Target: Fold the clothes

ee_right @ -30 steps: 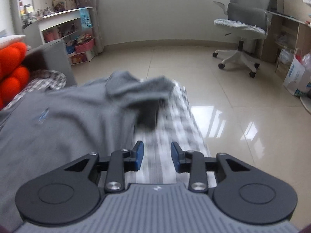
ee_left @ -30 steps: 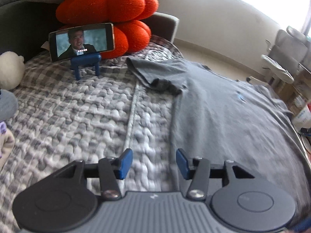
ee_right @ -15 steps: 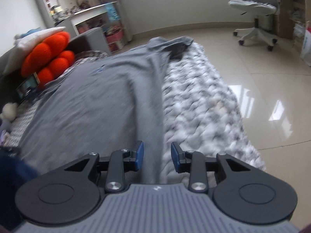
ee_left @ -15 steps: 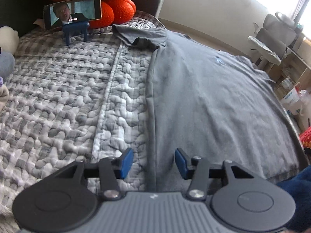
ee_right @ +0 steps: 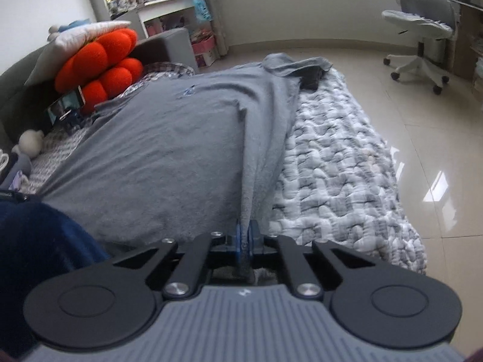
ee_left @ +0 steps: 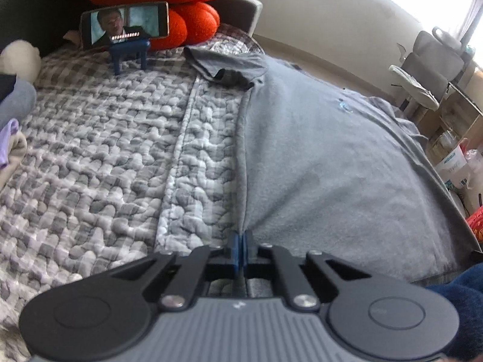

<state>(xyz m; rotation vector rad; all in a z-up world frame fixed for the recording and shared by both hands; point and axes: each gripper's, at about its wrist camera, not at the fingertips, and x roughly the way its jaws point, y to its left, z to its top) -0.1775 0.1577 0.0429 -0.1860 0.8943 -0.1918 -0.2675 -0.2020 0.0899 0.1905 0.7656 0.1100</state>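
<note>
I hold both claws, left (ee_left: 240, 249) and right (ee_right: 245, 246), clamped on the soft, light shirt's (ee_left: 326, 163) near corners, its hem.

grey t-shirt (ee_left: 332, 163) spread flat on quilt, sleeves out, hem corners pinched

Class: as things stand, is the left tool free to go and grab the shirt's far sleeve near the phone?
Probably not yet. The left tool is shut on the grey shirt at its near edge; the far sleeve lies unobstructed, but the tool must let go first.
</note>
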